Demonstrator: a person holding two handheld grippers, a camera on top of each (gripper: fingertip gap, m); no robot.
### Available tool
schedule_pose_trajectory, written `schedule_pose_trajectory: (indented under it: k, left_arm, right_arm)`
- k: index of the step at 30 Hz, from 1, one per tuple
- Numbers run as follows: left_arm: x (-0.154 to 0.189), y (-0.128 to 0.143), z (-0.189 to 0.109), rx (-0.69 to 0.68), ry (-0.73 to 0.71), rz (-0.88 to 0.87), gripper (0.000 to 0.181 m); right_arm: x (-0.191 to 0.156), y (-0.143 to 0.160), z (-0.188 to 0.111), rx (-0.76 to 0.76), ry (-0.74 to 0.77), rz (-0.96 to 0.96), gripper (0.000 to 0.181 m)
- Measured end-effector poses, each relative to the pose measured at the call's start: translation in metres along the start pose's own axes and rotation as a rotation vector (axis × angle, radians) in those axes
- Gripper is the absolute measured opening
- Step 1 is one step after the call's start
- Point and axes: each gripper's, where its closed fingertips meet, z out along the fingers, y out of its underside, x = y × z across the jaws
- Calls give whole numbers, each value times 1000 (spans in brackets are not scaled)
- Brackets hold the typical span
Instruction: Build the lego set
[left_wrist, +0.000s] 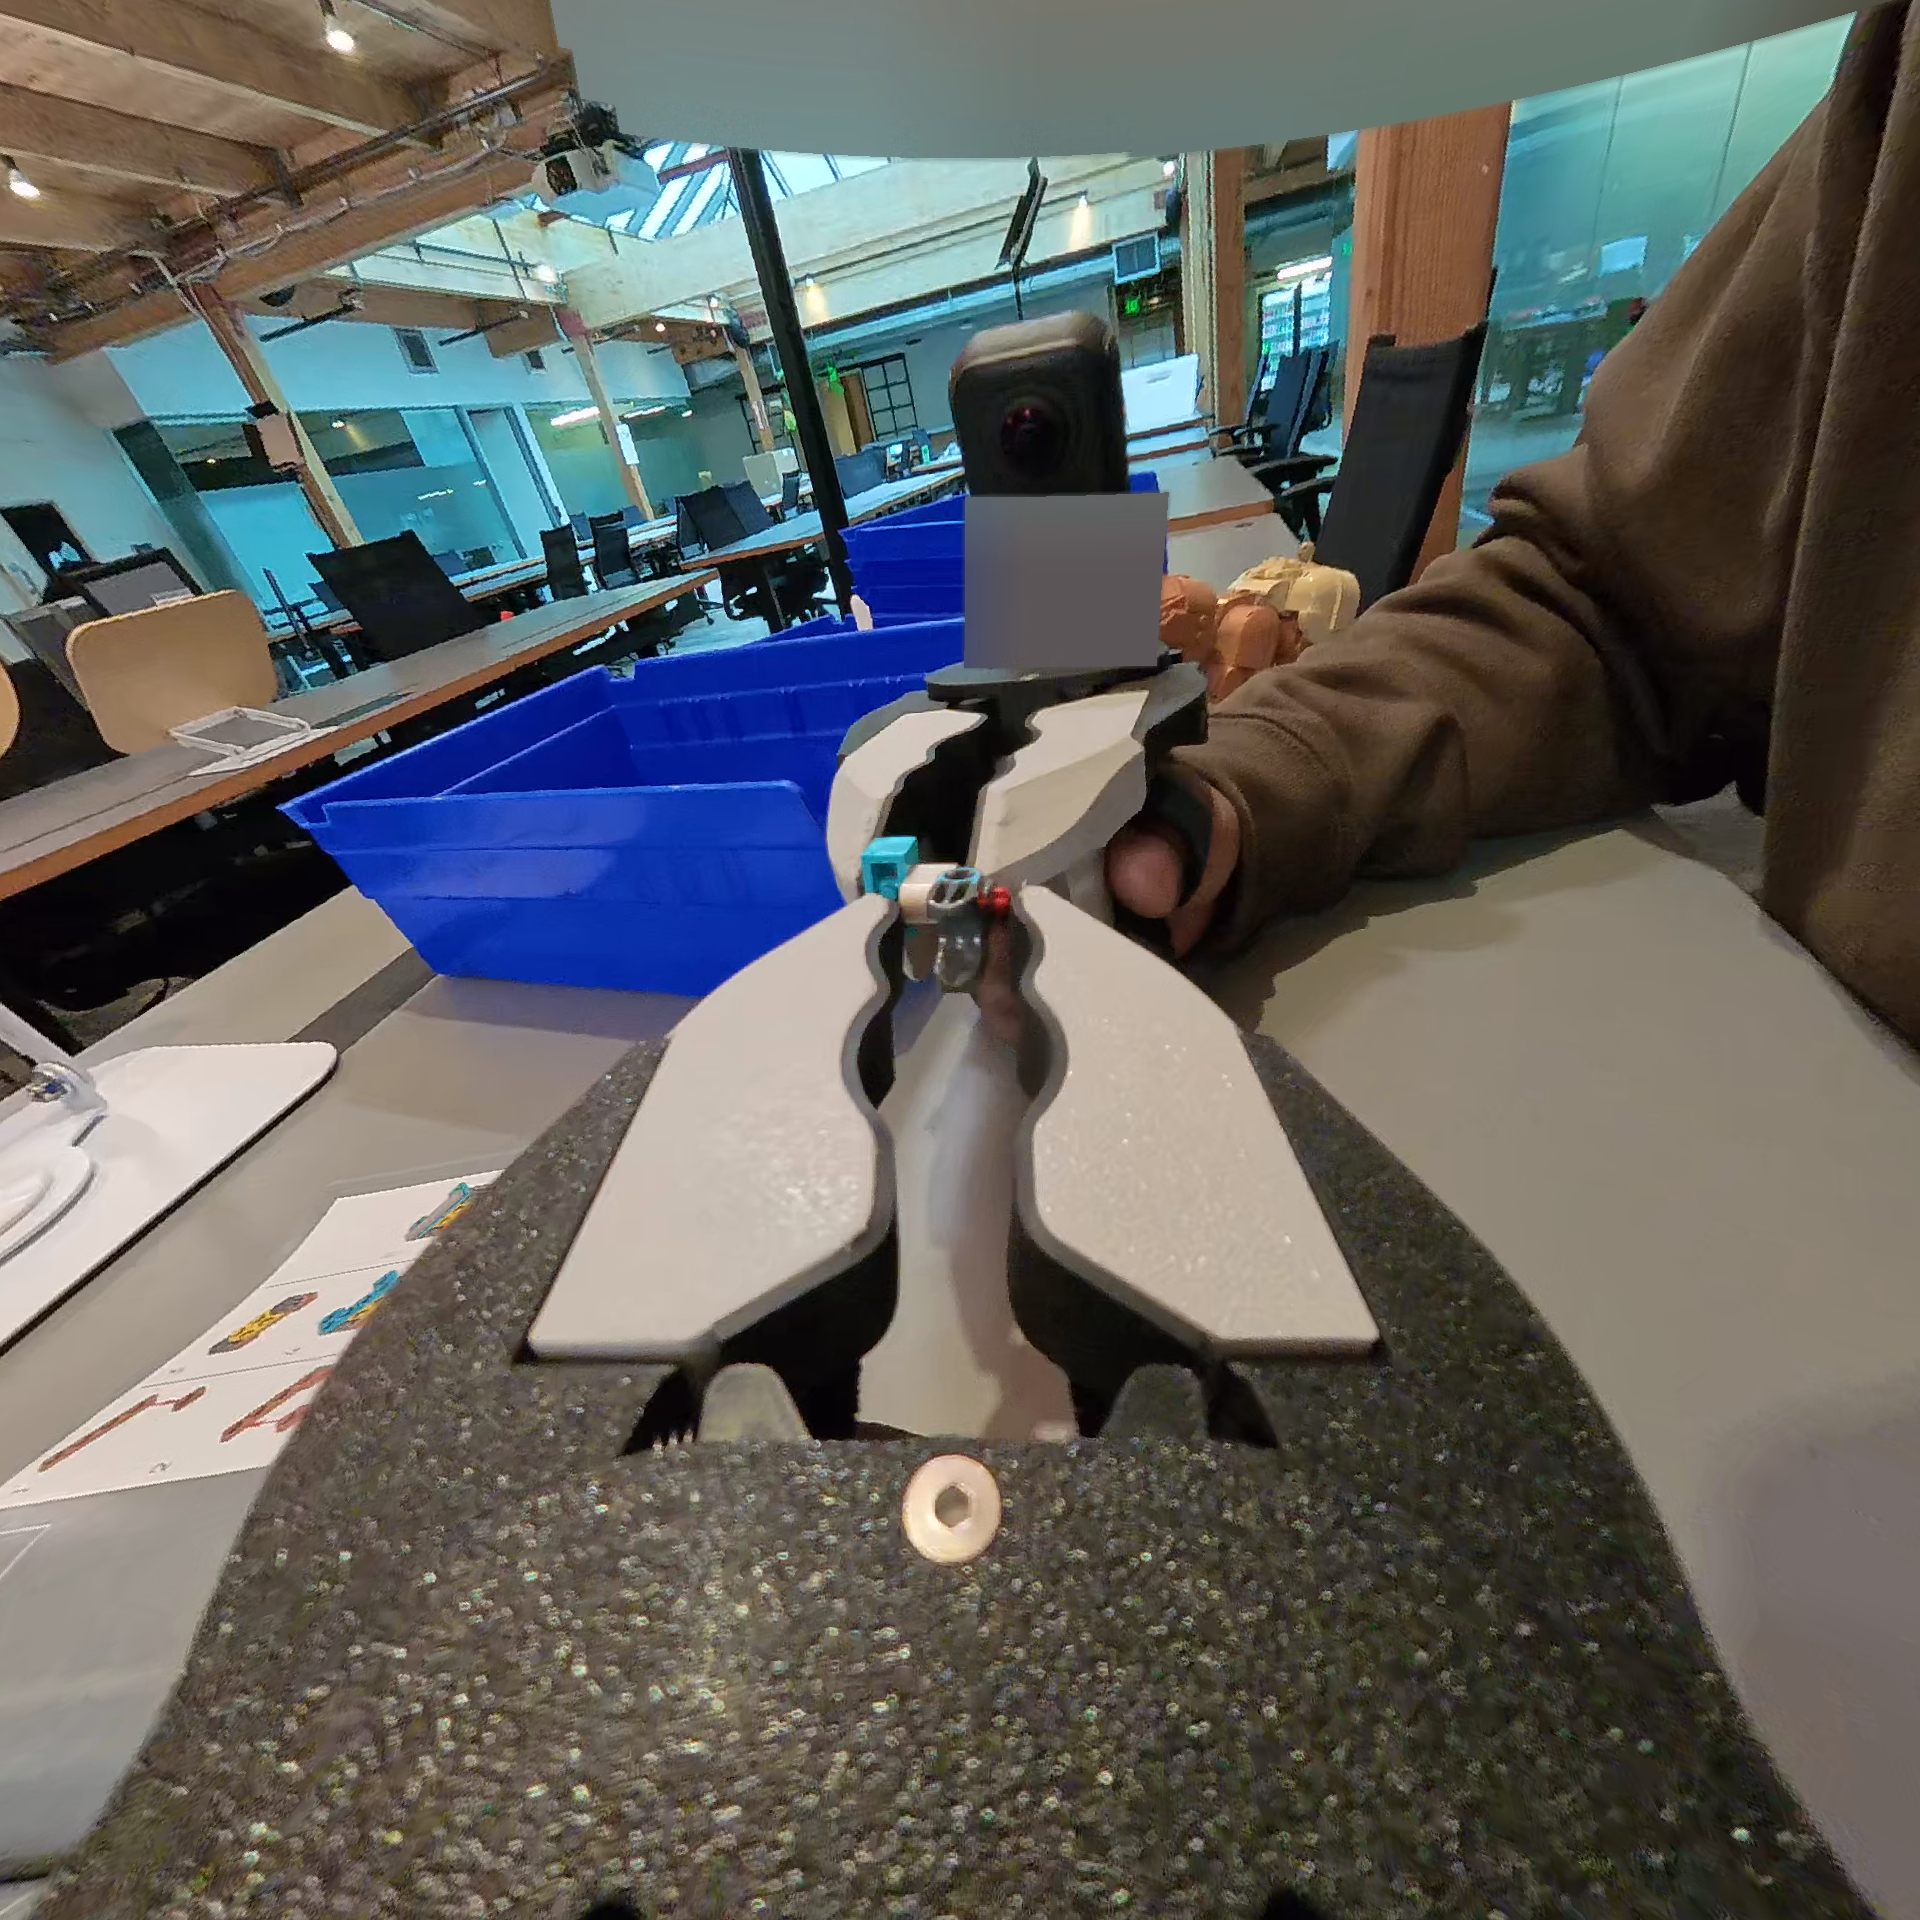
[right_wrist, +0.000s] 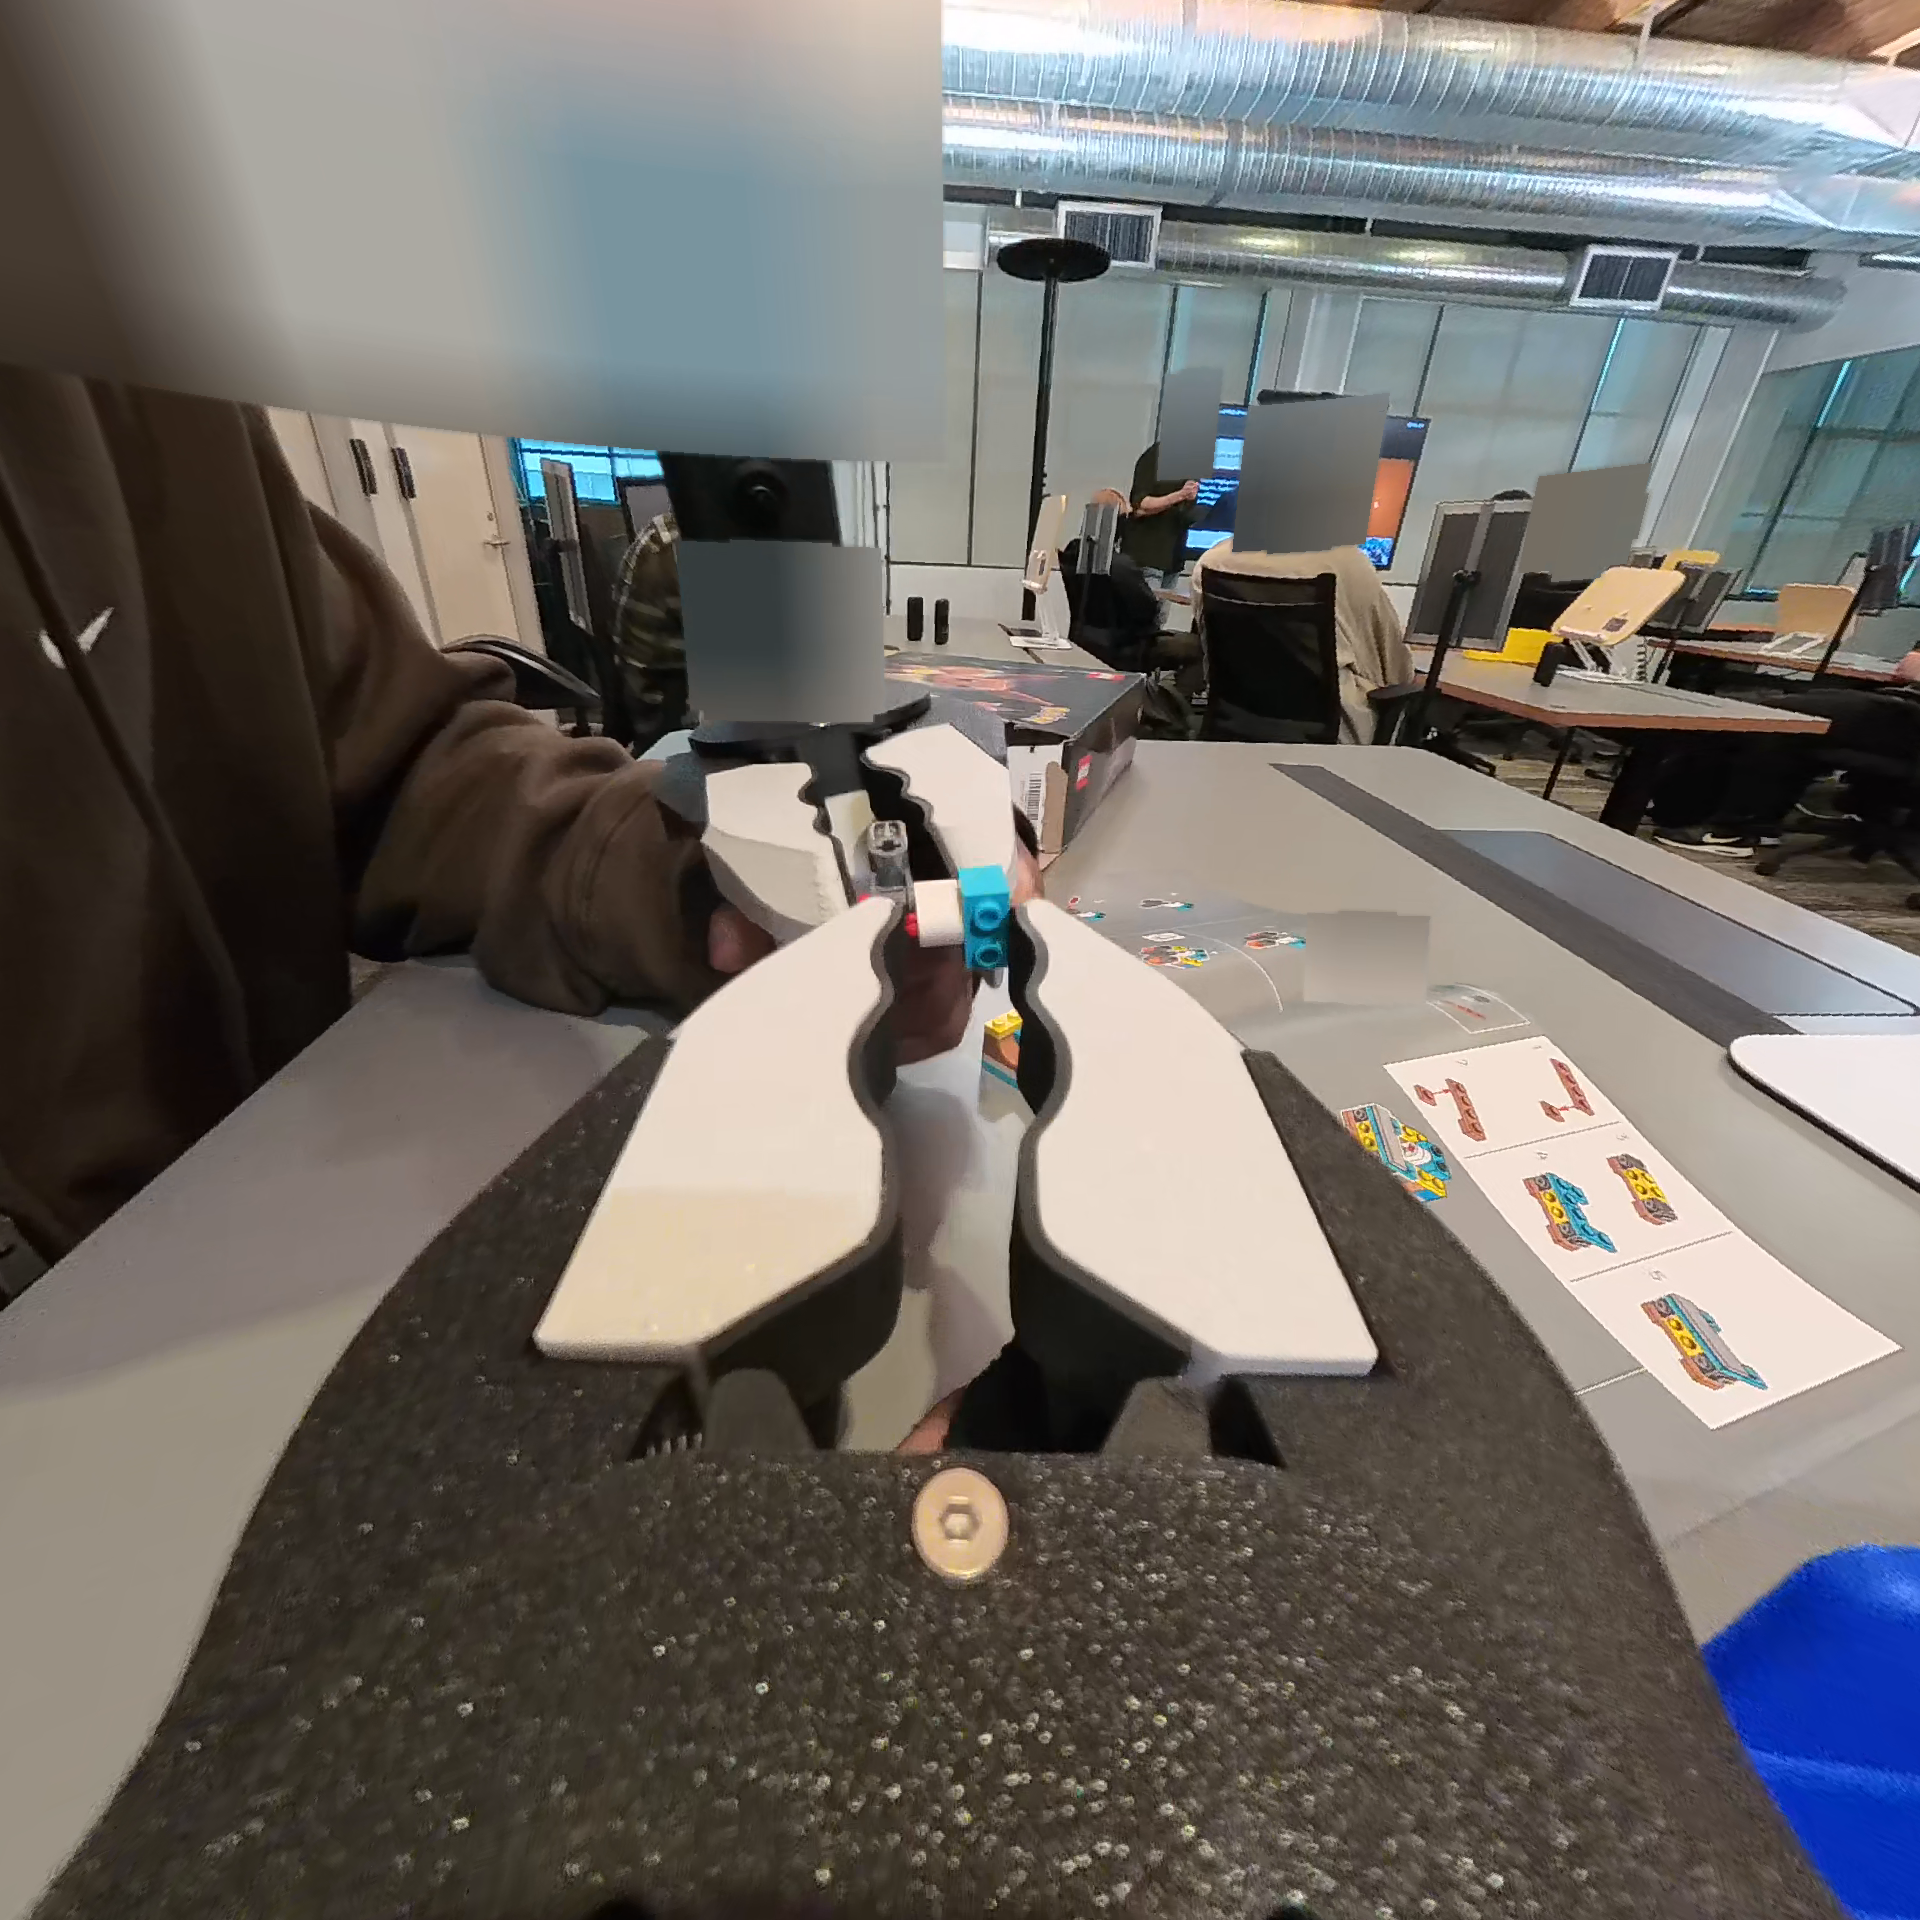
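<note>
Left wrist view: the left gripper (left_wrist: 951, 914) and the right gripper (left_wrist: 971, 821) meet tip to tip above the grey table (left_wrist: 1507, 1091), just in front of the blue bins (left_wrist: 623, 831). Between them sits a small lego sub-assembly (left_wrist: 935, 894): turquoise brick, white piece, grey clear part, red pin. The left jaws are nearly closed around its clear and red end, probably to steady it while the other side presses on.

Right wrist view: the right gripper's (right_wrist: 956, 925) jaws pinch the turquoise brick (right_wrist: 983, 916) and white piece, while the left gripper (right_wrist: 883, 831) grips the clear part behind. The instruction sheet (right_wrist: 1621, 1216) lies to the right of the sub-assembly, within sight for reference.
</note>
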Motion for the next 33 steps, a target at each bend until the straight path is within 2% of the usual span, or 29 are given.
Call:
schedule_pose_trajectory:
  k: [2,6,11,17,33]
  left_arm:
    - [-1,1,-1,-21,-7,23,19]
    - [-4,8,-3,-101,-12,86,19]
    - [7,31,-2,-267,55,187,19]
    - [9,32,-3,-276,79,163,19]
    - [7,33,-3,-277,79,119,19]
  right_arm:
    - [1,2,0,-12,10,-13,19]
    - [5,2,-2,-22,49,-57,30]
    - [6,7,0,-58,56,-45,24]
    - [7,17,2,-133,42,-16,10]
    - [2,20,1,-158,-26,63,13]
